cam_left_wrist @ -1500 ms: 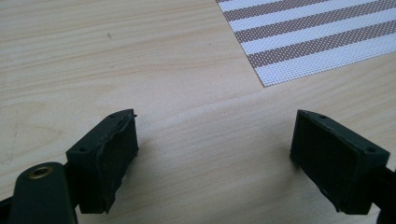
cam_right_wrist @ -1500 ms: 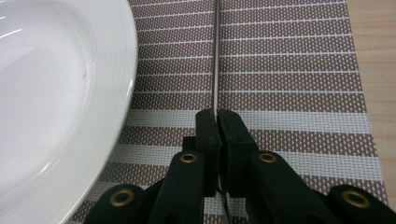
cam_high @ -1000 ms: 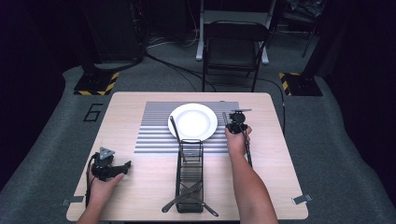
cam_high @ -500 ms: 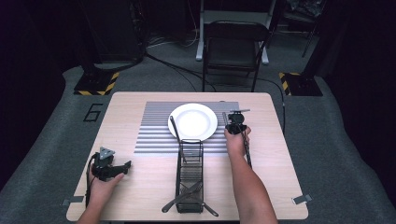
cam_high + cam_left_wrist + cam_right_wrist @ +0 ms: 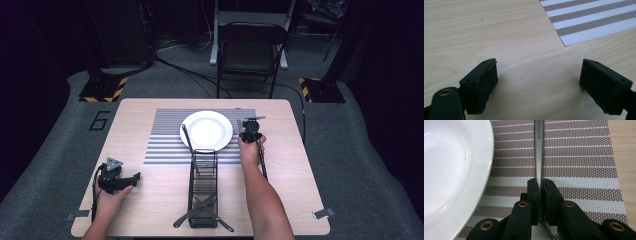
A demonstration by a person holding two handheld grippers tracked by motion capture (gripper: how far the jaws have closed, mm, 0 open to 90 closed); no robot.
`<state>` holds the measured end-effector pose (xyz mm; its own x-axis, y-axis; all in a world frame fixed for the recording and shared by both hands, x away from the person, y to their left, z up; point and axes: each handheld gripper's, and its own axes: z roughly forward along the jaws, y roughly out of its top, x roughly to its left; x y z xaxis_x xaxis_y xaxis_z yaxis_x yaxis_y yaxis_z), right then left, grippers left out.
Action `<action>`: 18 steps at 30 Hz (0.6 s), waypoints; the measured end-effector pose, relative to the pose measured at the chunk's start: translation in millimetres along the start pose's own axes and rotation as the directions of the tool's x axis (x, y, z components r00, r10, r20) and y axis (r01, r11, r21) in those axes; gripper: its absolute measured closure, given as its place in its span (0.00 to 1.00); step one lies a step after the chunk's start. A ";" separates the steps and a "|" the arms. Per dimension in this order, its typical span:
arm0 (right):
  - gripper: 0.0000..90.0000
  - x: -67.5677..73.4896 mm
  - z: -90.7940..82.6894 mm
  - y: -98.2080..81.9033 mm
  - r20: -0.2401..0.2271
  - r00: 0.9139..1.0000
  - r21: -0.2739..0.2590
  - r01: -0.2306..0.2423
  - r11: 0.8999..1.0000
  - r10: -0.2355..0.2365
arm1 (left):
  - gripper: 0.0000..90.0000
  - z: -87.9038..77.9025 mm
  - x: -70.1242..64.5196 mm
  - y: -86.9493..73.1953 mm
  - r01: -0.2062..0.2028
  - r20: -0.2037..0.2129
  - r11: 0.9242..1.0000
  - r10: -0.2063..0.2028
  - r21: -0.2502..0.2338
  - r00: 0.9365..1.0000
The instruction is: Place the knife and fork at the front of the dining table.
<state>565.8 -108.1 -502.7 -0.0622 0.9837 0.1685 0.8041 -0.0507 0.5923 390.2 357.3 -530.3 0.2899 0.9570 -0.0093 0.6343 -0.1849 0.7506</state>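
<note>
A flat metal piece of cutlery, seen edge-on and too narrowly to be told as knife or otherwise, is being clamped between the pads of the right hand-held gripper, whose jaws have just been closing and are now being pressed tight against both sides of the metal. The cutlery is being held over the striped placemat, just beside the rim of the white plate and apart from it, with its length running away from the jaws. Small stamped lettering is being shown on the metal near the top of the right gripper view, but it is too fine to be read. In the high view the right hand-held gripper is being held at the right of the plate. The left hand-held gripper is being rested near the left front of the counter, its jaws being kept wide apart with nothing between them and bare wood beneath. A wire cutlery basket is being kept in front of the plate, with utensils lying in it. A large figure 6 is being displayed on the floor mat left of the counter.
</note>
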 end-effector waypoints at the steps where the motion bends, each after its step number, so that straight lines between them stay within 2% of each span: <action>1: 0.94 -0.5 0.1 0.1 -0.001 1.000 -0.001 0.005 1.000 -0.005 | 0.16 0.0 0.0 0.0 0.000 0.000 1.000 0.000 0.000 1.000; 4: 0.89 -0.8 -2.5 0.2 -0.007 1.000 -0.001 0.006 1.000 -0.006 | 0.16 0.1 0.0 0.0 -0.001 0.001 1.000 0.001 0.000 1.000; 6: 0.89 -1.8 -6.0 -0.4 -0.005 1.000 -0.010 0.028 1.000 -0.028 | 0.16 0.1 -0.1 0.1 -0.001 0.001 1.000 0.001 0.000 1.000; 12: 0.85 -6.8 -17.2 -6.8 -0.023 0.999 -0.005 0.029 1.000 -0.029 | 0.16 0.2 -0.2 0.1 0.000 0.002 1.000 0.000 0.001 1.000; 15: 0.83 -8.6 -25.1 -11.4 -0.020 0.996 -0.013 0.088 0.996 -0.089 | 0.16 0.1 -0.2 0.1 0.000 0.001 1.000 0.000 0.001 1.000; 18: 0.82 -11.0 -32.8 -17.3 -0.040 0.991 -0.023 0.124 0.992 -0.124 | 0.16 0.2 -0.4 0.1 0.001 0.000 1.000 -0.001 0.001 1.000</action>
<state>533.2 -123.7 -488.9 -0.1852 0.9747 0.1248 0.7765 0.0674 0.6264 390.4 356.9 -530.3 0.2894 0.9572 -0.0099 0.6351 -0.1842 0.7501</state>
